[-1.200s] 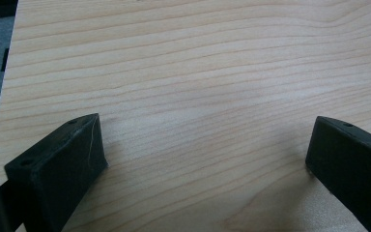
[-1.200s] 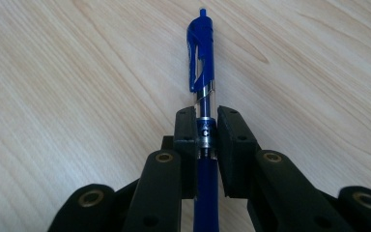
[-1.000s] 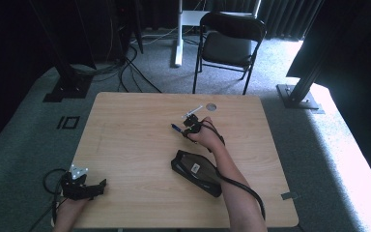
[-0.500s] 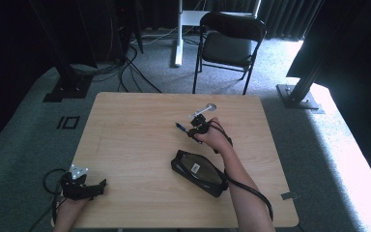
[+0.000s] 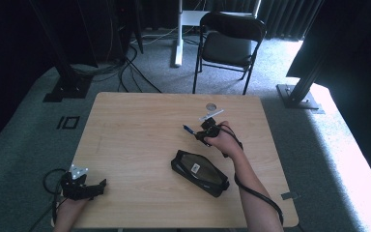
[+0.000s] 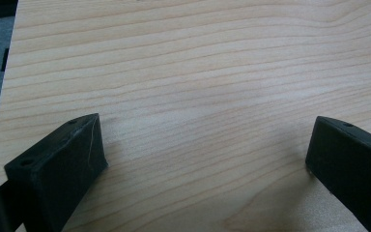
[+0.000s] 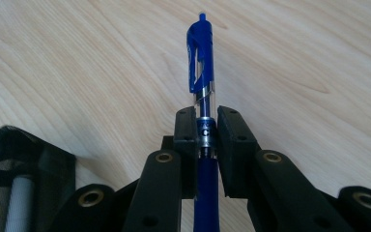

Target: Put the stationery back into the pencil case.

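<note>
Right gripper (image 7: 206, 128) clamped on a blue pen (image 7: 201, 63), jaws pressed against the clear barrel just below the clip, clip end pointing out past the fingertips. In the high view, same gripper (image 5: 199, 133) held in the right hand (image 5: 227, 142) over the tabletop (image 5: 135, 125), right of centre and nearer the far edge than the near one; pen (image 5: 188, 129) sticking out toward the left. Pen seen above bare wood grain in the right gripper view; whether lifted clear of the surface or resting on it, impossible to tell.

Black mesh pencil case (image 5: 200, 172) lying flat on the tabletop, just nearer the near edge than the right hand, set at a slant, apart from the gripper. Edge of that case (image 7: 24, 183) visible at lower left in the right gripper view, something white inside.

Left gripper (image 5: 88, 187) parked at the near left corner of the tabletop, well apart from pen and case. Jaws spread wide in the left gripper view, nothing but wood between them.

Small round object (image 5: 211, 106) near the far edge, beyond the right hand; too small to identify.
</note>
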`<state>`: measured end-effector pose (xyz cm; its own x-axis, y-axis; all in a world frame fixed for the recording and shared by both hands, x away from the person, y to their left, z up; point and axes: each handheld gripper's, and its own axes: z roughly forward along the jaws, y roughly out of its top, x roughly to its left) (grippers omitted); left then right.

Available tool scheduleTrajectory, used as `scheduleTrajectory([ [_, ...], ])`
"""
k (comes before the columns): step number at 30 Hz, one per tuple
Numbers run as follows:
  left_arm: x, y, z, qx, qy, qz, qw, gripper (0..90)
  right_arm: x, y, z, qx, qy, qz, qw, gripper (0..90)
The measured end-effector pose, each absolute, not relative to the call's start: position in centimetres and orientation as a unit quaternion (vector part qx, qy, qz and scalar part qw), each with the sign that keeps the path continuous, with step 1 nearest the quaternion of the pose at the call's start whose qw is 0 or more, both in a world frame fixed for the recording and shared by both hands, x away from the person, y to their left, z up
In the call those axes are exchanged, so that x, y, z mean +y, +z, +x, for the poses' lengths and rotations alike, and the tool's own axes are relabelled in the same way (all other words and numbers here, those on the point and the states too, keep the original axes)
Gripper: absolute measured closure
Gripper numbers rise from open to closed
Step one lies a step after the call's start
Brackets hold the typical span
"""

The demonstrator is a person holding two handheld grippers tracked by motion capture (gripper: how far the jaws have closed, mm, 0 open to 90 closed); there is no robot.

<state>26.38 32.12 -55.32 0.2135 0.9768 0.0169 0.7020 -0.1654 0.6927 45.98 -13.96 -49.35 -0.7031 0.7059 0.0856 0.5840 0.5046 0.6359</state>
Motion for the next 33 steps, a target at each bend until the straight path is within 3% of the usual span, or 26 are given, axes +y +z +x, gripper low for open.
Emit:
scheduleTrajectory([
  [15,32.1,-55.3,26.4,0.579,0.24,0.725,0.286,0.6,-18.0,-47.8,43.8,0.845,0.364,0.379,0.104,79.5],
  [33,32.1,-55.3,26.4,0.579,0.24,0.725,0.286,0.6,-20.5,-43.6,40.3,0.835,0.397,0.359,0.125,79.5],
])
